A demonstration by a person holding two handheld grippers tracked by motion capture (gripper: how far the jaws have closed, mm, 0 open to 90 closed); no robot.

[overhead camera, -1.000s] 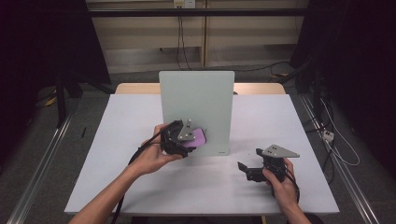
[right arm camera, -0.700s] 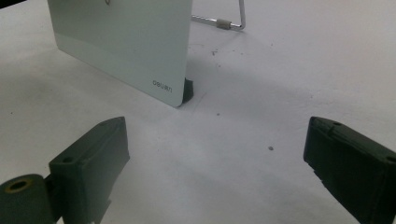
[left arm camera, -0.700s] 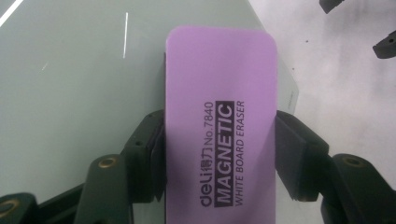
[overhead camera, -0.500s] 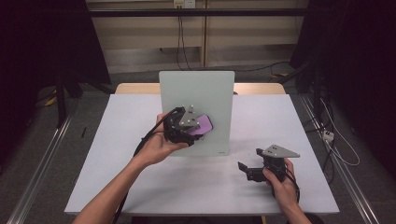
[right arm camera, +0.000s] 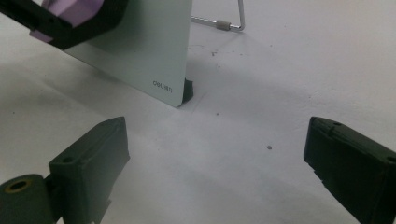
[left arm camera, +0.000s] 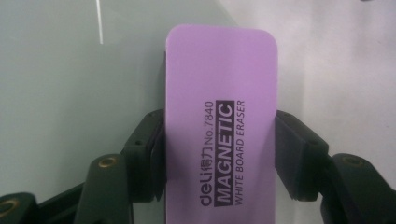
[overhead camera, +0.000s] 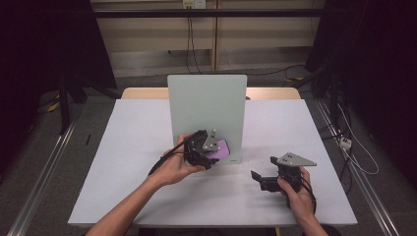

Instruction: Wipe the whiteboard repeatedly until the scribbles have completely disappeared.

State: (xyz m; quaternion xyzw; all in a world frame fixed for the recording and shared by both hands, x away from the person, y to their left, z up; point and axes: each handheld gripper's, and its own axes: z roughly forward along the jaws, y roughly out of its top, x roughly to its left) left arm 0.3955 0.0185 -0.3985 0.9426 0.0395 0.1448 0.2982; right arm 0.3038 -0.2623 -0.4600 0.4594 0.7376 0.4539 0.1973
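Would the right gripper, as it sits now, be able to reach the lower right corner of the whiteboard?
Probably yes: the right gripper has open, empty jaws, and bare table lies between it and the whiteboard corner.

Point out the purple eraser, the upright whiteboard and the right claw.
purple eraser [left arm camera: 219,116]: left gripper view, middle of its printed face.
upright whiteboard [overhead camera: 206,105]: high view, bare upper part of its face.
right claw [right arm camera: 215,172]: right gripper view, midway between its open tips.
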